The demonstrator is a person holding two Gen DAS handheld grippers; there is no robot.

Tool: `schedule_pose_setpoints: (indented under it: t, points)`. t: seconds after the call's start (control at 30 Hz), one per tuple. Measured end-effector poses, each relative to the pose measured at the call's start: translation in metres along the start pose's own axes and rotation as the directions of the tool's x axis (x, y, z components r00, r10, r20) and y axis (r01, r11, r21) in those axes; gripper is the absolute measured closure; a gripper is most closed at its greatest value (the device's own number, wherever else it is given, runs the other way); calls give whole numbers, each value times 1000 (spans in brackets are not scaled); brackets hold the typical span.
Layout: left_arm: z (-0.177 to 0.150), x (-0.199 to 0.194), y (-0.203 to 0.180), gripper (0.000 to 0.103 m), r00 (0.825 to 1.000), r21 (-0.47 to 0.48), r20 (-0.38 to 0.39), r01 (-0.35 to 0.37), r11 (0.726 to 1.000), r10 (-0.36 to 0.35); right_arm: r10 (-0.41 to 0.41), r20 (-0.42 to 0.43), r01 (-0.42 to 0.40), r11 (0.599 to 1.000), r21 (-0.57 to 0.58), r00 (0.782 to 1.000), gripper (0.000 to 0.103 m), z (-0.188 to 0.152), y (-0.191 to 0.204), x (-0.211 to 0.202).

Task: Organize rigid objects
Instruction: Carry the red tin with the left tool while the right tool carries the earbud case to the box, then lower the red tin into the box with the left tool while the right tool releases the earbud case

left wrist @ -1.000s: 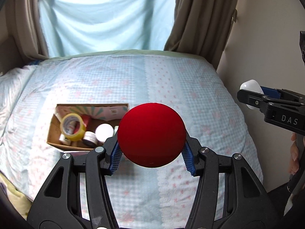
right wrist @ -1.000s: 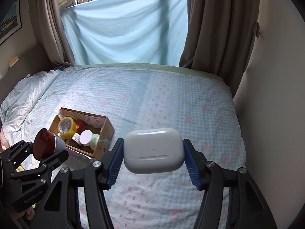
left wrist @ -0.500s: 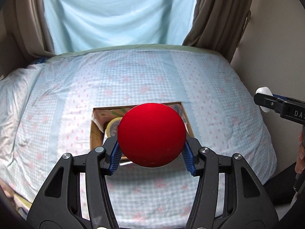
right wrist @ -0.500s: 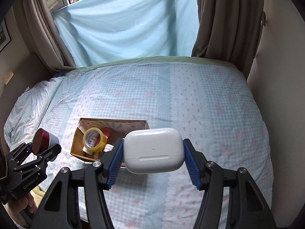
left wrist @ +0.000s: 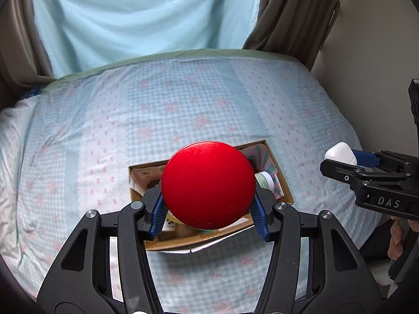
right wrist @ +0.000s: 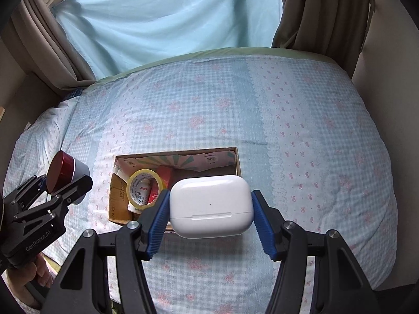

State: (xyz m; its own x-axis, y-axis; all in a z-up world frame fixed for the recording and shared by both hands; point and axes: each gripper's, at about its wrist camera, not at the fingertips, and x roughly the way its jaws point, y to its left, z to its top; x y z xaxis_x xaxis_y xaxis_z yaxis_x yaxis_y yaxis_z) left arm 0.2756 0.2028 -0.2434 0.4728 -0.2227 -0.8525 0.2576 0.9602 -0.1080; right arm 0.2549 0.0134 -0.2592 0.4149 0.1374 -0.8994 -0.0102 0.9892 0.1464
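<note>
My left gripper [left wrist: 208,218] is shut on a round jar with a red lid [left wrist: 208,185], held above the cardboard box [left wrist: 284,183] on the bed. The jar [right wrist: 65,171] and left gripper [right wrist: 59,192] also show at the left of the right wrist view. My right gripper [right wrist: 210,222] is shut on a white earbud case [right wrist: 211,206], held above the box's [right wrist: 115,206] near right part. The case [left wrist: 340,154] and right gripper [left wrist: 345,166] show at the right of the left wrist view. The box holds a yellow tape roll [right wrist: 143,187], a red item [right wrist: 161,185] and a white jar [left wrist: 267,181].
The box lies on a bed with a blue checked cover [right wrist: 301,130]. A blue sheet [right wrist: 170,18] and brown curtains [right wrist: 322,10] hang behind it. A wall [left wrist: 379,52] runs along the bed's right side.
Both grippers have moved forward and lower over the bed; the box is now nearer and directly below each held object. Both grips are unchanged.
</note>
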Motion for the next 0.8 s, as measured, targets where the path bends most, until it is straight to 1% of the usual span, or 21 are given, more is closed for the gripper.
schedule_pose_setpoints:
  t: [0.13,0.27,0.43,0.5,0.63,0.73,0.8]
  points:
    - [15,24,3,53,999,18,-31,8,1000,-7,6,-34,-6,1000,-16,999,47,8,2,26]
    - [27,52,3,53,998,31,-67,21,999,-18,-6,-74,0,997,-77,997,47,16,5,55]
    - [36,102,3,53,989,27,-144,46,999,-42,-4,-119,-15,987,-158,993,47,21,7,92]
    - [36,124,2,53,983,25,-179,54,998,-49,2,-136,-27,982,-188,991,47,21,8,108]
    - [32,169,0,53,965,17,-256,63,998,-57,-1,-165,-38,971,-237,986,47,22,5,141]
    - [27,198,1,53,948,9,-312,61,998,-56,8,-189,-56,967,-250,982,47,23,1,166]
    - [23,214,2,53,935,-4,-350,60,998,-58,15,-202,-73,956,-283,979,47,23,3,179]
